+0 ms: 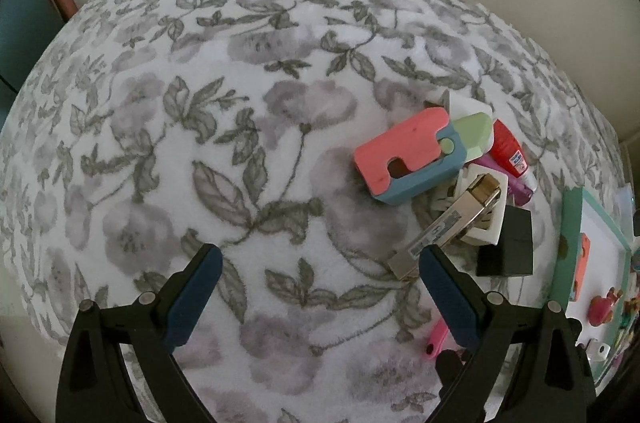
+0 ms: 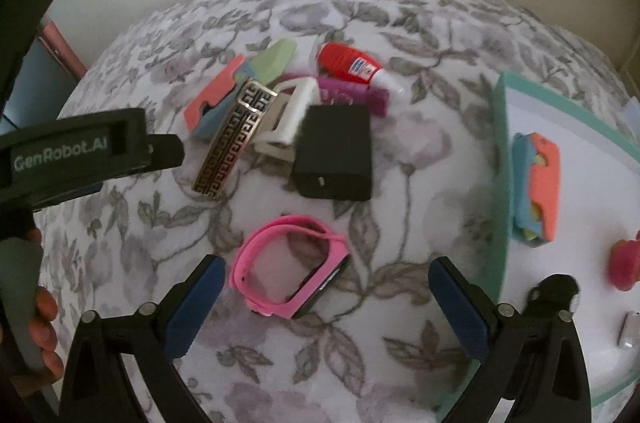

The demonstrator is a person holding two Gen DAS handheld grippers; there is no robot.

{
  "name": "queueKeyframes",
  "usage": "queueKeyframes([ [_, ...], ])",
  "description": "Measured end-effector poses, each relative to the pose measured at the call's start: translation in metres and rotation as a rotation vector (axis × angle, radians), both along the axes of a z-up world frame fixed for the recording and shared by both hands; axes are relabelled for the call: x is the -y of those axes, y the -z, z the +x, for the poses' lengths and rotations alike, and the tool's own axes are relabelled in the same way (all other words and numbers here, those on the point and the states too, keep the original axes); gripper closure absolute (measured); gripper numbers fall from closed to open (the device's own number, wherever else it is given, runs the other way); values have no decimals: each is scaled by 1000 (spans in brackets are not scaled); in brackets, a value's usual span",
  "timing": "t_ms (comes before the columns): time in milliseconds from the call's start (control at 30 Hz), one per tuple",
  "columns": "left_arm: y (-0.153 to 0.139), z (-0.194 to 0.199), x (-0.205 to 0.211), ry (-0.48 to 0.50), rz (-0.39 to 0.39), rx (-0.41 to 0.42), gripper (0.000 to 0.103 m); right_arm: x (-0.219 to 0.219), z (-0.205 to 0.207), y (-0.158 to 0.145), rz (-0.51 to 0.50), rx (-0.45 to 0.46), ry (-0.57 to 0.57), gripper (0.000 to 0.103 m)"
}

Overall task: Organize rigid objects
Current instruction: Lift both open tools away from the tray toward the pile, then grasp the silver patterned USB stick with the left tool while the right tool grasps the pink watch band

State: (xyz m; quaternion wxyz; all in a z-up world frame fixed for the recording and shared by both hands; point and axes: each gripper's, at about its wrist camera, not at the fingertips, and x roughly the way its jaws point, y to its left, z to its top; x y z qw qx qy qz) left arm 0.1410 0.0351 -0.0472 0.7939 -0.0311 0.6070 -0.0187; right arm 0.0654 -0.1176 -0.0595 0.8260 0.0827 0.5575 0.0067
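Note:
A heap of small items lies on a floral blanket: a pink-and-blue block, a metal patterned clip, a black box, a white holder, a red tube and a purple item. A pink watch band lies just ahead of my right gripper, which is open and empty above the blanket. My left gripper is open too, with the heap off to its right. A teal-rimmed white tray at the right holds another pink-and-blue block.
A pale wall rises behind the blanket. In the right wrist view the other gripper's black body and a hand fill the left edge. Small toys lie in the tray. The blanket's left half is bare.

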Motion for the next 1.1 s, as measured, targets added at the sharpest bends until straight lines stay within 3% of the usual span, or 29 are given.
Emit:
queueKeyframes([
  [500, 4, 5, 7, 28, -13, -9, 4, -10, 8, 14, -34, -65, -26, 1],
  [767, 6, 8, 18, 78, -35, -6, 4, -16, 11, 10, -32, -52, -61, 15],
  [933, 6, 9, 29, 122, -47, 11, 4, -22, 11, 5, 1, -45, -93, 32],
  [1100, 10, 10, 42, 166, -52, 24, 6, -16, 9, 2, 21, -49, -96, 34],
])
